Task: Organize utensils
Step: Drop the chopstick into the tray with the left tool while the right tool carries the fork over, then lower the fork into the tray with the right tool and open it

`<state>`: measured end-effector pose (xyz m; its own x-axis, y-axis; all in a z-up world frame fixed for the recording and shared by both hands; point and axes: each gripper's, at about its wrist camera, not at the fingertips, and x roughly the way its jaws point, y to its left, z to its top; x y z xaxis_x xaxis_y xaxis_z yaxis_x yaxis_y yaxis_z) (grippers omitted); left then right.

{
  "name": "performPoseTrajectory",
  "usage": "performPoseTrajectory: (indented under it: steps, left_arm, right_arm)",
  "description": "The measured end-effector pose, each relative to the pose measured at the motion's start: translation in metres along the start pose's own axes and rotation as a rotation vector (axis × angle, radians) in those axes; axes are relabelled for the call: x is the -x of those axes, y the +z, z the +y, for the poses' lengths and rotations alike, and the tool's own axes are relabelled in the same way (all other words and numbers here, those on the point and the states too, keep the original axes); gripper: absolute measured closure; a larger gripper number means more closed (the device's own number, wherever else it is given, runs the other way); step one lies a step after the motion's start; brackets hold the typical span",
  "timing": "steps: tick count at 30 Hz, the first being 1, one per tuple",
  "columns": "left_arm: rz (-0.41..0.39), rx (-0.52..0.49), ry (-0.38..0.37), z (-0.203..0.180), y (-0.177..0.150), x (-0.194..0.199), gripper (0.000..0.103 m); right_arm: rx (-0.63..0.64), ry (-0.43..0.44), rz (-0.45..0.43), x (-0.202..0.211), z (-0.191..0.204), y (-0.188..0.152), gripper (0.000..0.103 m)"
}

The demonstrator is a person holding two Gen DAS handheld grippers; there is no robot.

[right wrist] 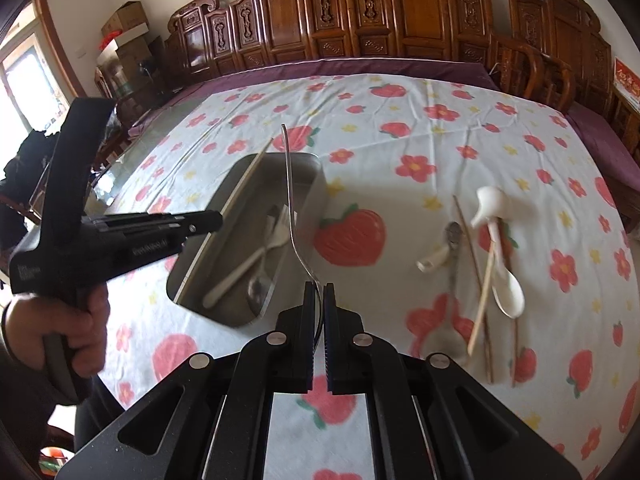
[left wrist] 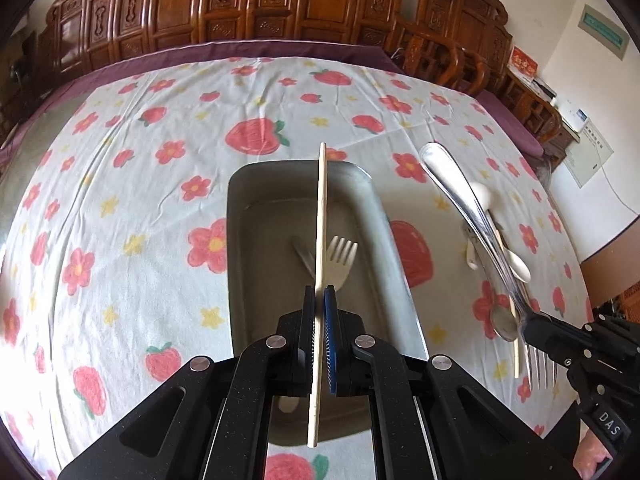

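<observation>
Left wrist: left gripper (left wrist: 321, 291) clamped on chopstick (left wrist: 322, 216) over tray (left wrist: 236, 216).

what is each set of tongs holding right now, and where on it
Left tongs: a chopstick, gripped below its middle. Right tongs: a metal fork, gripped at the neck beside its tines.

Carved wooden panels (right wrist: 360, 12) line the white wall (left wrist: 580, 80); cardboard boxes (right wrist: 128, 32) stacked beside what seems a daylit window (right wrist: 20, 76)

A strawberry-print tablecloth (left wrist: 120, 184) covers the table before carved wooden panels (right wrist: 360, 12), cardboard boxes (right wrist: 128, 28) alongside.
</observation>
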<state>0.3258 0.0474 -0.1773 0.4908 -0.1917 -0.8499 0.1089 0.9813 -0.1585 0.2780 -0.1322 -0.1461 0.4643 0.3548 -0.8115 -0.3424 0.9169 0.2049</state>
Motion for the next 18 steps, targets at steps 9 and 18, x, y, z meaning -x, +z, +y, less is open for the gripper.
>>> performPoseTrajectory:
  steps: [9, 18]
  left_arm:
    - [-0.015, 0.025, -0.004, 0.013, 0.003, 0.001, 0.099]
    - [-0.073, 0.029, 0.024, 0.031, -0.009, 0.037, 0.099]
  right_arm:
    - [-0.005, 0.036, 0.025, -0.028, 0.021, 0.021, 0.098]
    - [-0.037, 0.064, 0.063, -0.065, 0.042, 0.028, 0.098]
